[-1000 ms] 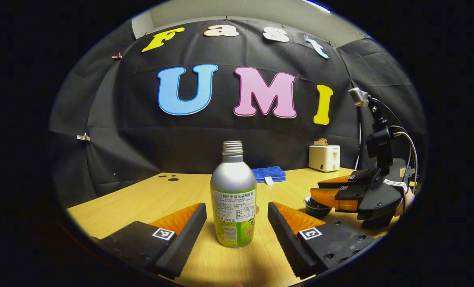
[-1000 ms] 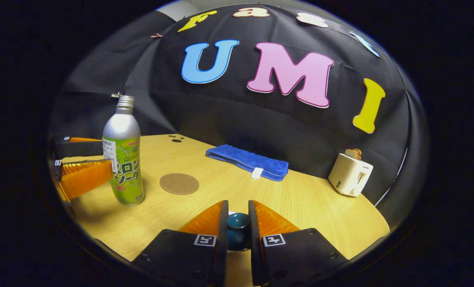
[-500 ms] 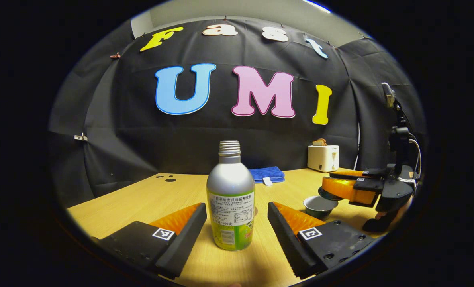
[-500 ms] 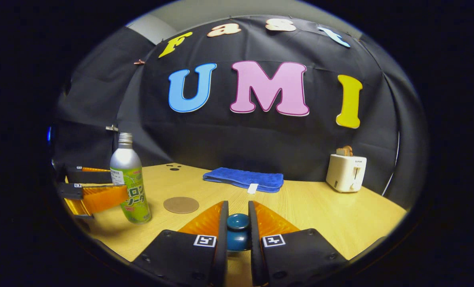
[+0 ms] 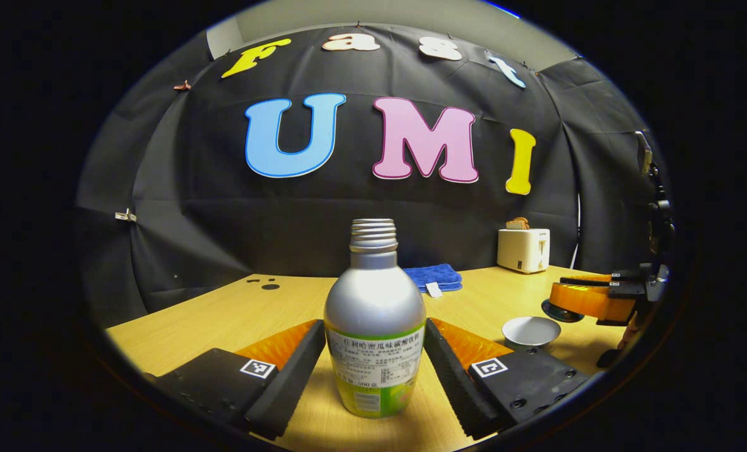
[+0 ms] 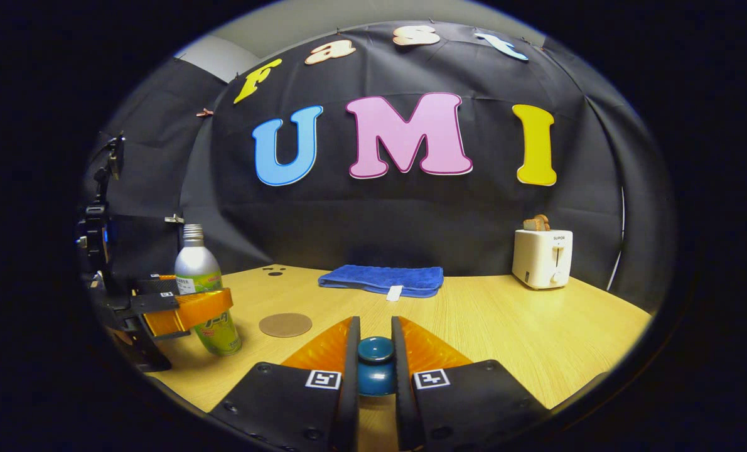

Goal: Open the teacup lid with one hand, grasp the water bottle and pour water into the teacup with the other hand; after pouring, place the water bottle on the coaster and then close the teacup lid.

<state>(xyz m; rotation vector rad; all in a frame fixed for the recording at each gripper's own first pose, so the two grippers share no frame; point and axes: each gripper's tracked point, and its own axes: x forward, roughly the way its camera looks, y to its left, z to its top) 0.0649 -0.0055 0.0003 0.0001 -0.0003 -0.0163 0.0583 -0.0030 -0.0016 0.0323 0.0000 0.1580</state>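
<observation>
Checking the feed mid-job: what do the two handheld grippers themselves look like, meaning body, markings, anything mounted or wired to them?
The left gripper and the right gripper match: black wedge-shaped bodies, each half carrying a small square black-and-white marker tag and screw heads. The inner faces of the fingers are ridged. Seen from the side, the left gripper carries a black upright post with a small device on top.

Not much can really be read here, tbh: fine print is carried on the label of the water bottle (image 5: 373,314), but it's too small and warped to be made out. A tiny dark wordmark sits on the toaster (image 6: 542,258) front, equally illegible. Square black-and-white code tags (image 5: 257,368) are worn by the left tongs (image 5: 373,329) and right tongs (image 6: 375,323).
</observation>
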